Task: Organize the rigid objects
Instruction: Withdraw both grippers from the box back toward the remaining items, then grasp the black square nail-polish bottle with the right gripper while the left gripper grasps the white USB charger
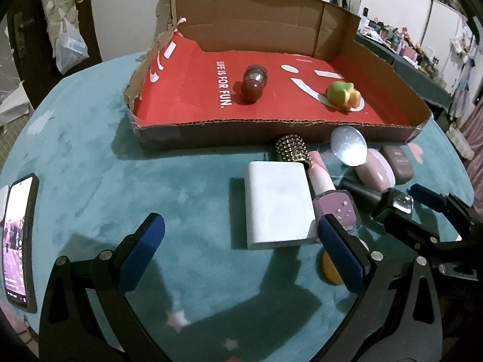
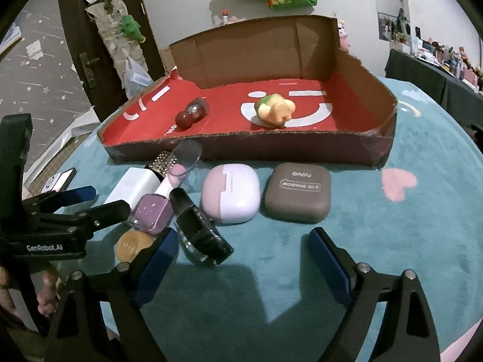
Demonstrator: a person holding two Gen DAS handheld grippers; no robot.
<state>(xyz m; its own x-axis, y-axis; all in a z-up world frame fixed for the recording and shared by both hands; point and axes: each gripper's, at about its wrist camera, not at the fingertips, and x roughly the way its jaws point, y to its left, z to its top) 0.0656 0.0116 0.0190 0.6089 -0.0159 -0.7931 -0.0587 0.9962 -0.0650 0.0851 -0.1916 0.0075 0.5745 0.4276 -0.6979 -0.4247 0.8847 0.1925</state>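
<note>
A cardboard tray [image 1: 271,128] with a red liner holds a dark red round toy [image 1: 253,83] and a green and orange toy [image 2: 274,110]. In front of it lie a white power bank [image 1: 277,205], a studded brush [image 1: 294,147], a purple bottle [image 2: 154,211], a dark glass bottle [image 2: 202,235], a lilac case [image 2: 231,193] and a brown eye shadow case [image 2: 297,193]. My left gripper [image 1: 241,221] is open, with the power bank's near end by its right finger. My right gripper [image 2: 243,236] is open just short of the two cases, the dark bottle beside its left finger.
A phone [image 1: 18,241] with a lit screen lies at the table's left edge. An orange disc [image 2: 131,246] sits under the grippers' inner fingers, and a clear round disc [image 1: 348,147] leans at the tray's front wall. Teal cloth covers the table; cluttered shelves stand far right.
</note>
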